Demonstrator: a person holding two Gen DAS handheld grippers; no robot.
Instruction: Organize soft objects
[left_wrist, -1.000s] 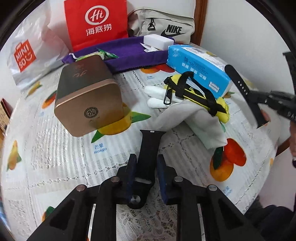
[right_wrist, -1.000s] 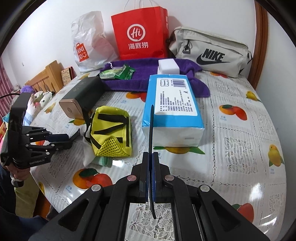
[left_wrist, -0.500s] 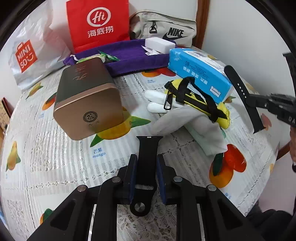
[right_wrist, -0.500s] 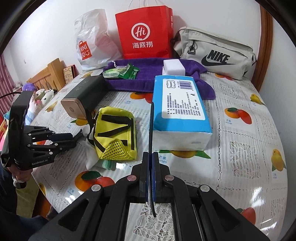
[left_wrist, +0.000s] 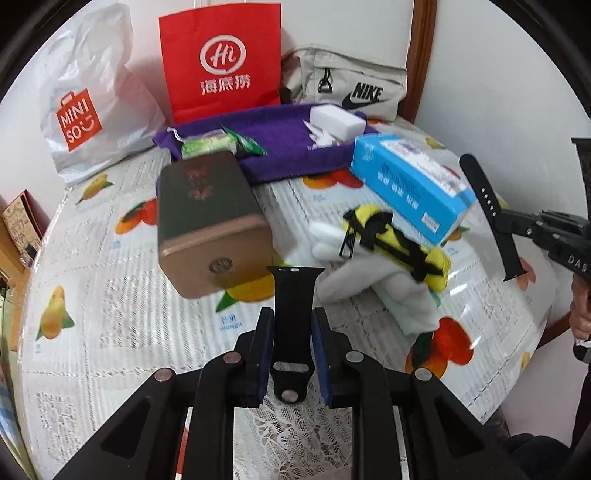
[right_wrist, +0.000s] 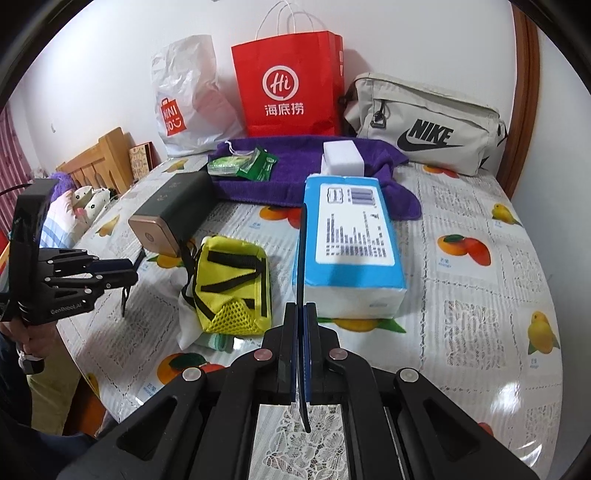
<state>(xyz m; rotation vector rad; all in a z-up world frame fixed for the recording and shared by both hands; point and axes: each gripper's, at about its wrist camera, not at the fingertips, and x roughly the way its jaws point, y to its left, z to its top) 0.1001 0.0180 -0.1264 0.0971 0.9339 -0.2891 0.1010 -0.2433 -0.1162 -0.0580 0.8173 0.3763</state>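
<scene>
In the left wrist view the short watch strap (left_wrist: 293, 314) reaches less far beyond the left claw (left_wrist: 293, 332) than a second ago; its pin end sits lower between the fingers. The gold-ended box (left_wrist: 210, 221) and the yellow pouch (left_wrist: 399, 243) have slid toward the lower frame, and the red bag (left_wrist: 221, 59) stands fuller at the top. In the right wrist view the left claw (right_wrist: 129, 275) has moved rightward, nearer that pouch (right_wrist: 232, 288).

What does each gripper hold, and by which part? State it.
The left gripper clamps a short black silicone watch strap piece near its pin end. The right gripper clamps a long black silicone holed strap piece partway along its length, edge-on.
</scene>
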